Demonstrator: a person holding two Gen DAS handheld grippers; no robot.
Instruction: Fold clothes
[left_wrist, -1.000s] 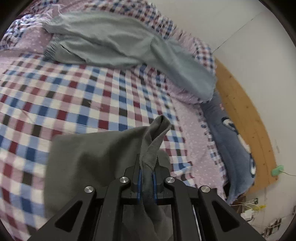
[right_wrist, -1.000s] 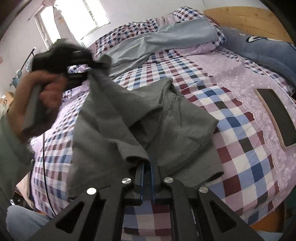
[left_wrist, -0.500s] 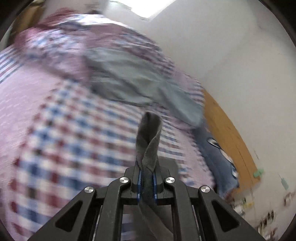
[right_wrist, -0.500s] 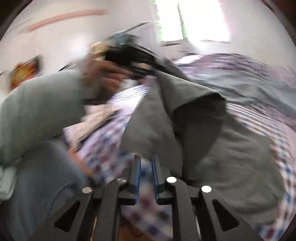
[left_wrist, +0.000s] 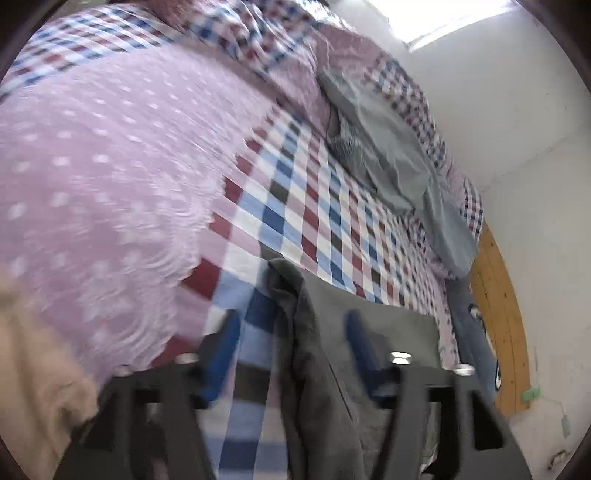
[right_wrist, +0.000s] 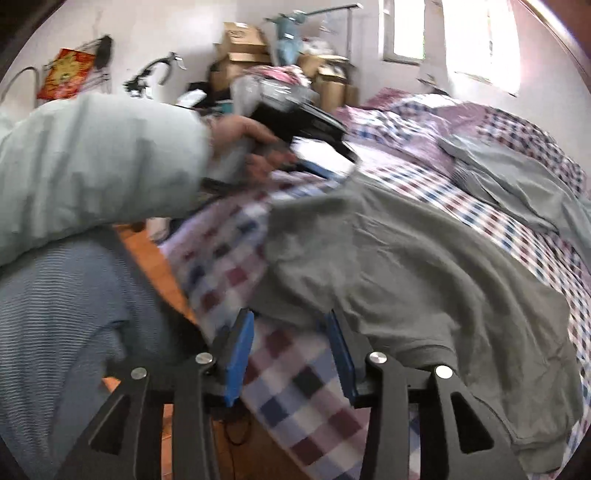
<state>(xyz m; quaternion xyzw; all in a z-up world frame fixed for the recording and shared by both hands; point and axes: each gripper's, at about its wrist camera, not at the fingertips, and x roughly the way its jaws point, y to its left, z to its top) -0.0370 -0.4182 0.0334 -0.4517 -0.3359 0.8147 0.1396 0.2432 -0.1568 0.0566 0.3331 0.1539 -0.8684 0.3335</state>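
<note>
Both grippers, left (left_wrist: 291, 350) and right (right_wrist: 291, 347), have just been opening; jaws apart, gripping nothing, shirt (right_wrist: 406, 266) lying on the bed (left_wrist: 314, 206).

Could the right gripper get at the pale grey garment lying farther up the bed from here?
Probably, but not directly. The right gripper, jaws just opened and empty, sits at the bed's near edge. The dark grey shirt is spread between it and the pale grey garment, so it would have to reach over that.
</note>
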